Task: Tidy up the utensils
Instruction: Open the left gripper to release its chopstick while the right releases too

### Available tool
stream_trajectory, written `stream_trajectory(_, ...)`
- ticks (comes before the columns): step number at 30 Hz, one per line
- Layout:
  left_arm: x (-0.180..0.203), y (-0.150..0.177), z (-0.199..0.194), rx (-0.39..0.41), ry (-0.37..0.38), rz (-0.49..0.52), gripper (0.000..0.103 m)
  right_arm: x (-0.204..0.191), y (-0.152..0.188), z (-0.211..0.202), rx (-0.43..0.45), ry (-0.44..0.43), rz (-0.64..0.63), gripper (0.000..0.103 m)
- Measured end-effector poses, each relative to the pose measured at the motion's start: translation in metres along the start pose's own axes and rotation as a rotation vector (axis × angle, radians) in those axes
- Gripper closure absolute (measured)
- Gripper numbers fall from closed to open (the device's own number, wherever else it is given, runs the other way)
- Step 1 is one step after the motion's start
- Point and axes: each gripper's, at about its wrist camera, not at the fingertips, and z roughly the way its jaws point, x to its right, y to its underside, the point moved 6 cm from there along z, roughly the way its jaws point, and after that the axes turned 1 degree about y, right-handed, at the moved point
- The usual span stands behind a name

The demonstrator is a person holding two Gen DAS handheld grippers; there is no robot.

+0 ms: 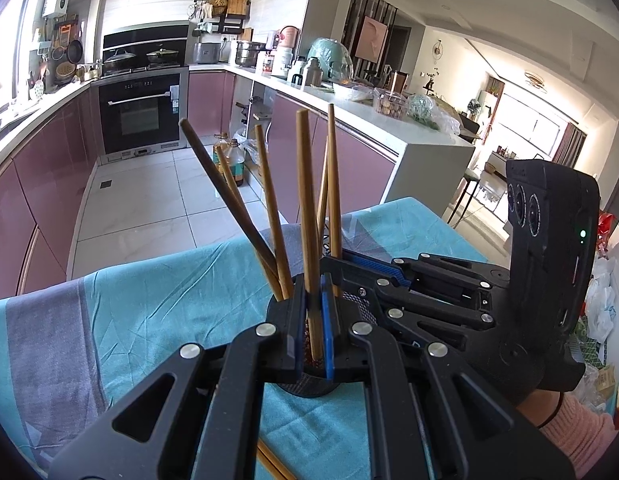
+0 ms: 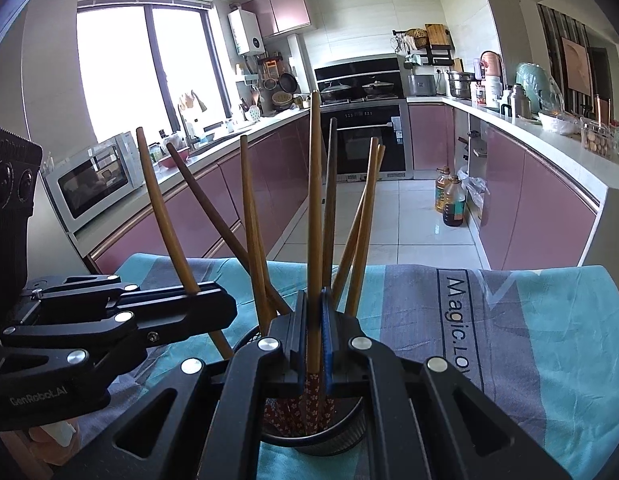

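Note:
A black mesh utensil cup [image 1: 309,388] stands on the teal cloth and holds several wooden chopsticks. My left gripper [image 1: 314,322] is shut on one upright chopstick [image 1: 307,200] over the cup. My right gripper [image 2: 314,336] is shut on another upright chopstick [image 2: 314,208] over the same cup [image 2: 333,436], whose inside shows red patterned chopstick ends. In the left wrist view the right gripper [image 1: 341,276] reaches in from the right. In the right wrist view the left gripper [image 2: 213,308] reaches in from the left, shut on a leaning chopstick [image 2: 161,208].
A teal and grey cloth [image 1: 149,312] covers the table. Two more chopsticks [image 1: 273,464] lie on it under my left gripper. Beyond are the pink kitchen cabinets, an oven [image 2: 365,140], oil bottles [image 2: 449,200] on the tiled floor and a crowded counter [image 1: 389,116].

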Motion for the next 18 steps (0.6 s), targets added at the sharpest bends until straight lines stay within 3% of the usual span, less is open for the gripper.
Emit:
stream_trajectory(8,-0.008,-0.001,0.019,-0.024,-0.009,-0.024,0.094,0.006,0.003,0.004,-0.012,0.0,0.025,0.096)
stream_trajectory(11,-0.009,0.005,0.019,-0.02,-0.012,-0.007,0.085,0.009,0.003,0.003,-0.012,0.0,0.036,0.096)
stream_trajectory(18,-0.012,0.012,0.012,0.002,-0.011,-0.005,0.077,0.009,0.007,-0.002,-0.005,-0.011,0.039,0.095)
